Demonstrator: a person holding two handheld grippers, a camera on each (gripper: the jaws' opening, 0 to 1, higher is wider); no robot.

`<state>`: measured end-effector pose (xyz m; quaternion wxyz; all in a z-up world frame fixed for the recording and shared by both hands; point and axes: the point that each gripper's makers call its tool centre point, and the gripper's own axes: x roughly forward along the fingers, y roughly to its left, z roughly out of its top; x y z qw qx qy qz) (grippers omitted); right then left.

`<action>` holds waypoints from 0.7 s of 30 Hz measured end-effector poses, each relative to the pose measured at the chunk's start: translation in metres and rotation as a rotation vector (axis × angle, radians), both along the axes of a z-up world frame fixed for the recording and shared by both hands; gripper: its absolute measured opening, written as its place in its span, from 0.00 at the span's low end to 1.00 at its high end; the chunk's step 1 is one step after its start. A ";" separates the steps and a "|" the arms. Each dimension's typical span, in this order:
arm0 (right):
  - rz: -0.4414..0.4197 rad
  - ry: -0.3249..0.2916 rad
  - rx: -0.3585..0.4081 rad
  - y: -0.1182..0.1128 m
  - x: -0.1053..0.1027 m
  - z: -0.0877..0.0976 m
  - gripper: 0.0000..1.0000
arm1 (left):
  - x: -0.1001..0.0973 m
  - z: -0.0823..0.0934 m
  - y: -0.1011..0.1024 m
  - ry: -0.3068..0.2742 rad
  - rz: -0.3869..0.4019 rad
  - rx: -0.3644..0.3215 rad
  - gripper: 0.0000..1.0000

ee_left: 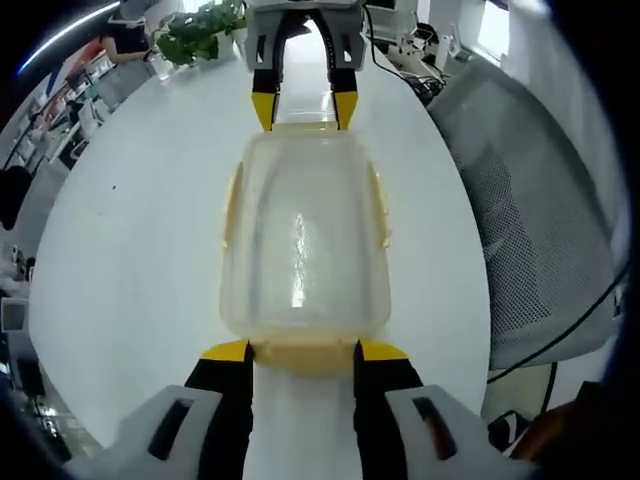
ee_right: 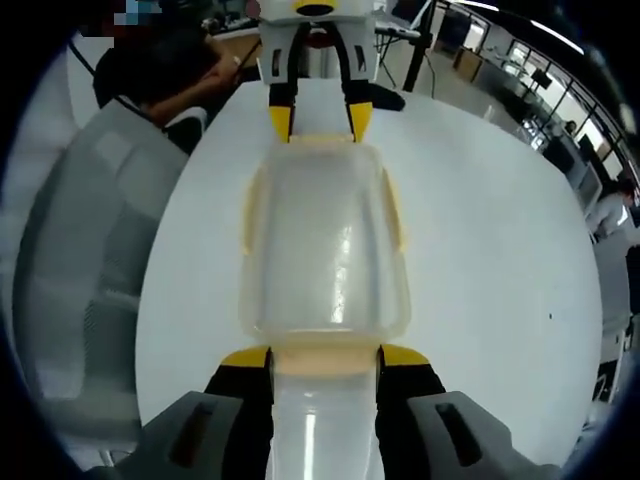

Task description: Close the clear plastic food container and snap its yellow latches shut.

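You have the clear container (ee_left: pixel 303 250) lying lid-down on the white surface (ee_left: pixel 140 250), one hand-held gripper at each end. The left hand-held gripper (ee_left: pixel 303 350) and the right hand-held gripper (ee_right: pixel 324 356) each straddle an end yellow latch (ee_left: pixel 303 357), jaws narrowed but gripping nothing, probably to press both ends shut evenly.

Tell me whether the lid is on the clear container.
On. The lid covers the container on the white table. Whether the yellow latches are snapped shut cannot be told.
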<state>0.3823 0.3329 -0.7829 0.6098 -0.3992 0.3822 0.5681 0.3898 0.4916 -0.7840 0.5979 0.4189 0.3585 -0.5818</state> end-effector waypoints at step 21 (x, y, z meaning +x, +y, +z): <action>-0.015 -0.003 0.006 -0.042 -0.004 0.016 0.38 | -0.001 0.023 -0.043 0.003 -0.026 -0.024 0.38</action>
